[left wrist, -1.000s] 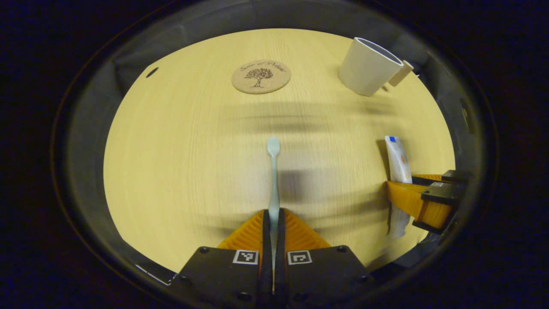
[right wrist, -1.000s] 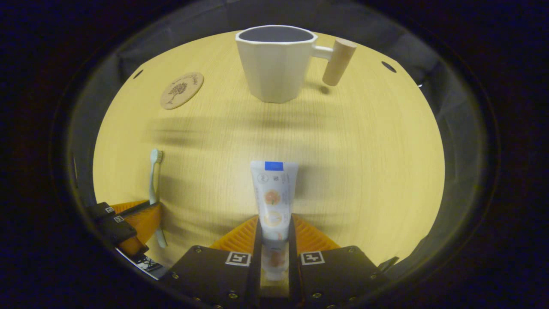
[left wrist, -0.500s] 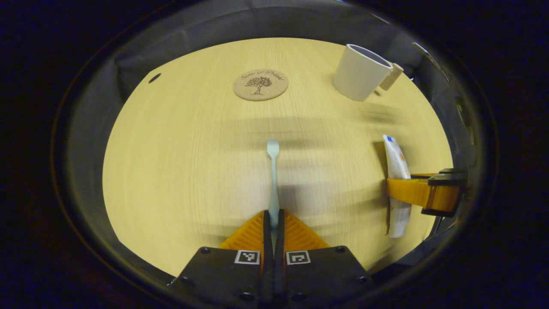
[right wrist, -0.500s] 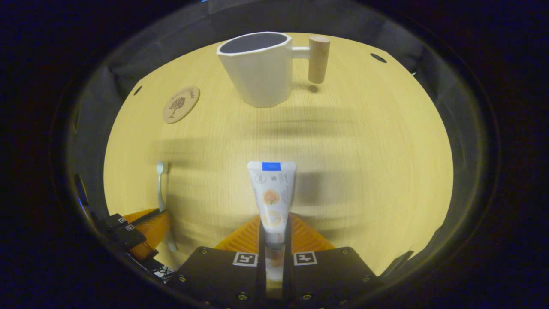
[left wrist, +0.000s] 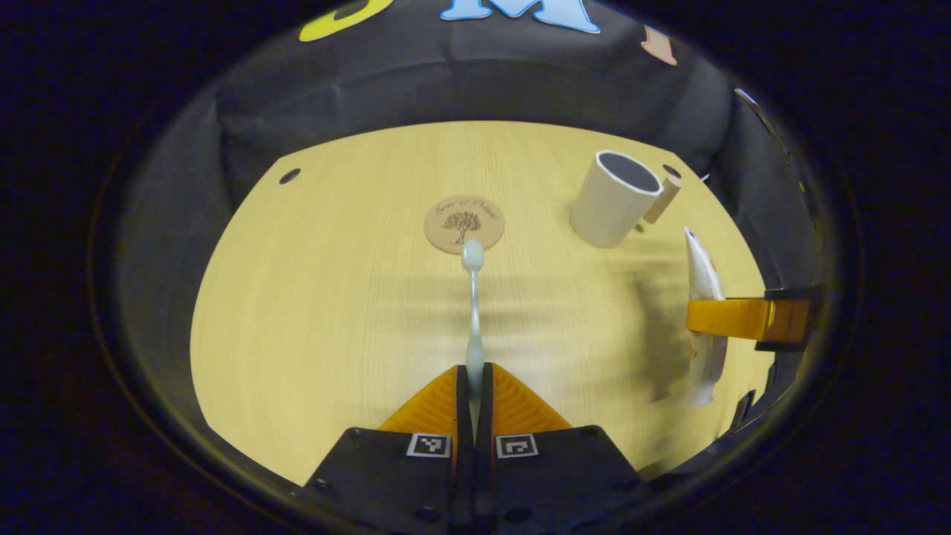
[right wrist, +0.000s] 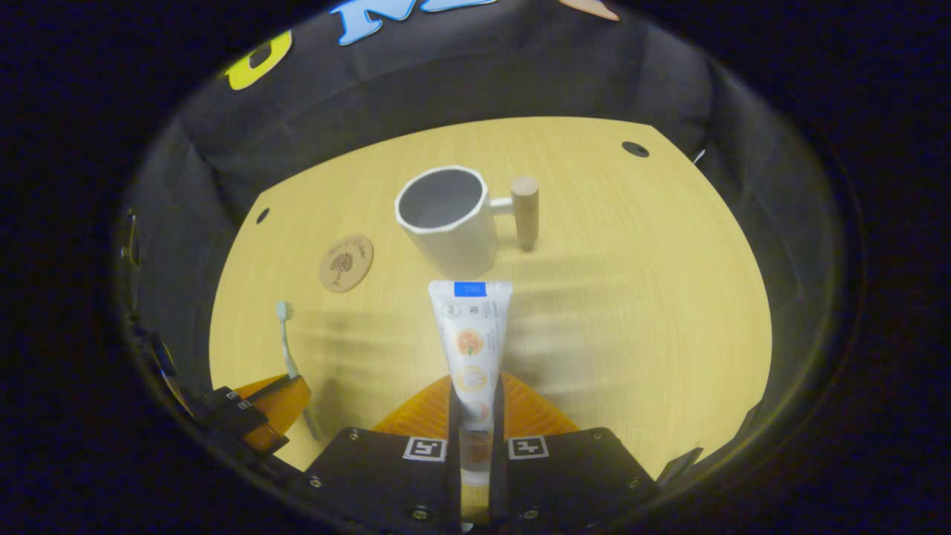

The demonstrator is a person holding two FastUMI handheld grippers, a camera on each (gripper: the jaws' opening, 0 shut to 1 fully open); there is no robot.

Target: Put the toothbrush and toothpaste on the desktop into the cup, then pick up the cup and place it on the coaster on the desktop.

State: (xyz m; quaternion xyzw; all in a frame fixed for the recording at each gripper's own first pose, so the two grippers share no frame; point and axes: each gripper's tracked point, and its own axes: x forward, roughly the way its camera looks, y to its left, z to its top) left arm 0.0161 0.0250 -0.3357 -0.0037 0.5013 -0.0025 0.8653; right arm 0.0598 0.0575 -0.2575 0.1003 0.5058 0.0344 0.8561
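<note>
**Toothbrush and toothpaste both in hand, cup waiting**

Toothbrush [left wrist: 473, 312] sits pinched by its handle between the closed fingers of the left gripper [left wrist: 473, 379], head pointing away toward twelve o'clock in the left gripper view. It looks light and thin, likely a little springy along the neck, and the smooth handle could pivot in a narrow pinch, so a grip low on the handle with the head leading suits a drop into the cup. Toothpaste [right wrist: 470, 338] is clamped at its lower end by the right gripper [right wrist: 473, 390], flat crimped end upward. A tube of this kind is soft and gives under pressure; squeezing near the cap end, as here, seems safer than on the belly, though the cap itself is hidden between the fingers and I cannot tell exactly where the pads bite.

Cup [right wrist: 446, 227], white with a wooden peg handle at three o'clock, stands upright and open at twelve o'clock from the toothpaste, on the desktop [right wrist: 631, 312]. It looks rigid and probably weightier than the rest. Coaster [right wrist: 346, 263] lies flat at ten o'clock, well apart from the cup.
</note>
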